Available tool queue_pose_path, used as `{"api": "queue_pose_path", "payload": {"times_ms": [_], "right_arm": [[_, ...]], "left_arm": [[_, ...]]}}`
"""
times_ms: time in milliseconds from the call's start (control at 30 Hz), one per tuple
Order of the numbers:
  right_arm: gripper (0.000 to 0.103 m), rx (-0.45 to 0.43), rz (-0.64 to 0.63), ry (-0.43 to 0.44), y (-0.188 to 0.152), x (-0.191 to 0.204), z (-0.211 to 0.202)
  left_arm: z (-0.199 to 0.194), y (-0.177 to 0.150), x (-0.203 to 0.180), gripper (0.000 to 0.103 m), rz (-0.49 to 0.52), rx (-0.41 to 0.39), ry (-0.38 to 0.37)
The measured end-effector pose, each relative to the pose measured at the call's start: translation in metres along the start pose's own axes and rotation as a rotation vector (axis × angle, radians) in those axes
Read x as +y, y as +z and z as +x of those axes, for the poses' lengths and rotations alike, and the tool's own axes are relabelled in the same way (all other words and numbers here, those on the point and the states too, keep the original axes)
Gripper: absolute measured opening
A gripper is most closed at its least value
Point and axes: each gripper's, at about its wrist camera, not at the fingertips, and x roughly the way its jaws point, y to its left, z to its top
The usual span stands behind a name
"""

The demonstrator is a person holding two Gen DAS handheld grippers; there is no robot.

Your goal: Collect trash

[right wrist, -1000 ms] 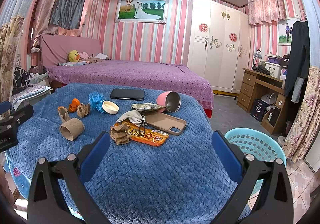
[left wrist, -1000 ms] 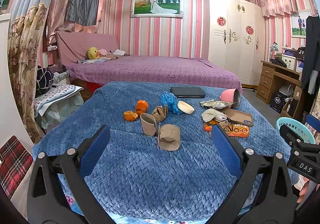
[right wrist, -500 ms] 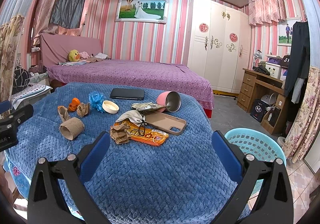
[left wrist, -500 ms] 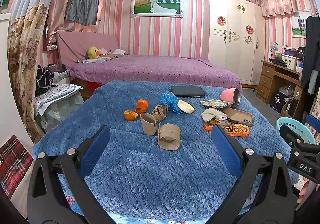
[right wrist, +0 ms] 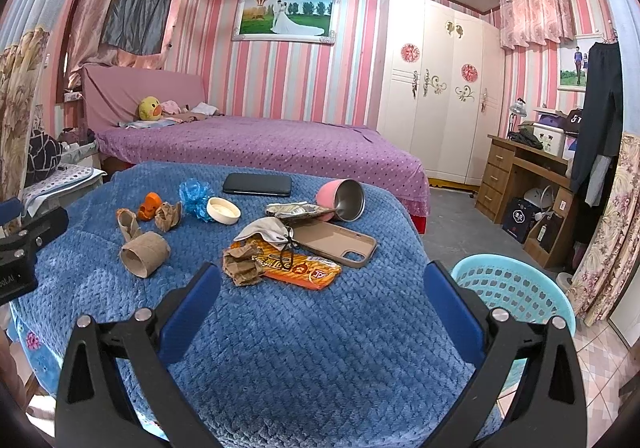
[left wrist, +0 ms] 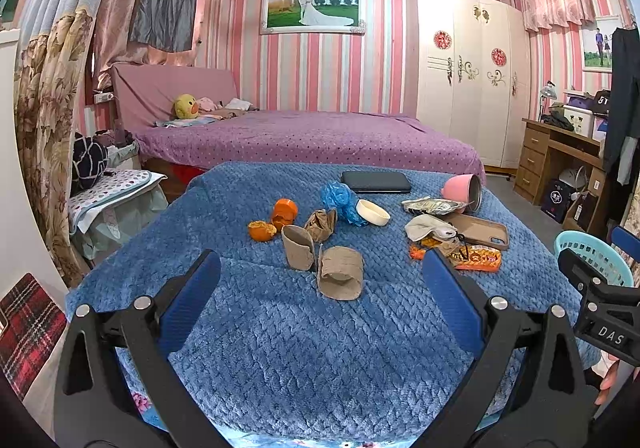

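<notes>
Trash lies on a blue blanket [left wrist: 304, 348]: two cardboard rolls [left wrist: 341, 278] [right wrist: 145, 253], orange peel [left wrist: 262, 230], crumpled brown paper [right wrist: 240, 268], an orange snack wrapper [right wrist: 304, 270], a blue plastic bag [left wrist: 340, 199], a foil wrapper [right wrist: 300, 210] and a white face mask [right wrist: 266, 228]. A light blue basket [right wrist: 516, 288] stands on the floor at the right of the table. My left gripper [left wrist: 320, 288] is open and empty, short of the rolls. My right gripper [right wrist: 320, 288] is open and empty, short of the snack wrapper.
A phone case [right wrist: 340, 244], a tipped pink cup [right wrist: 344, 199], a white dish [right wrist: 224, 210] and a dark tablet [right wrist: 258, 184] also lie on the blanket. A purple bed [right wrist: 260, 145] stands behind, a desk [right wrist: 532, 183] at the right.
</notes>
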Motion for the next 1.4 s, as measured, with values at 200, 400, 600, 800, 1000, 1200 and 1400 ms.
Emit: {"api": "queue_pose_path", "payload": {"times_ms": [200,400,600,800,1000,1200,1400], "right_arm": [[0.099,0.001,0.0,-0.001,0.0,0.0,0.0],[0.099,0.004,0.001,0.0,-0.002,0.0,0.002],[0.099,0.011,0.006,-0.001,-0.005,0.0,0.007],[0.099,0.019,0.008,0.0,-0.007,-0.002,0.01],[0.099,0.022,0.003,-0.005,-0.008,-0.004,0.015],[0.099,0.023,0.017,-0.015,-0.007,-0.014,0.029],[0.099,0.022,0.007,-0.037,-0.006,-0.02,0.05]], "left_arm": [[0.001,0.0,0.0,0.098,0.006,0.002,-0.002],[0.004,0.001,-0.003,0.098,0.01,0.006,-0.005],[0.006,-0.001,-0.006,0.098,0.012,0.012,-0.007],[0.009,-0.002,-0.008,0.098,0.015,0.017,-0.011],[0.018,-0.006,-0.007,0.098,0.015,0.03,-0.015],[0.036,-0.013,-0.003,0.098,0.02,0.062,-0.003],[0.071,-0.02,0.002,0.098,0.022,0.121,0.01]]}}
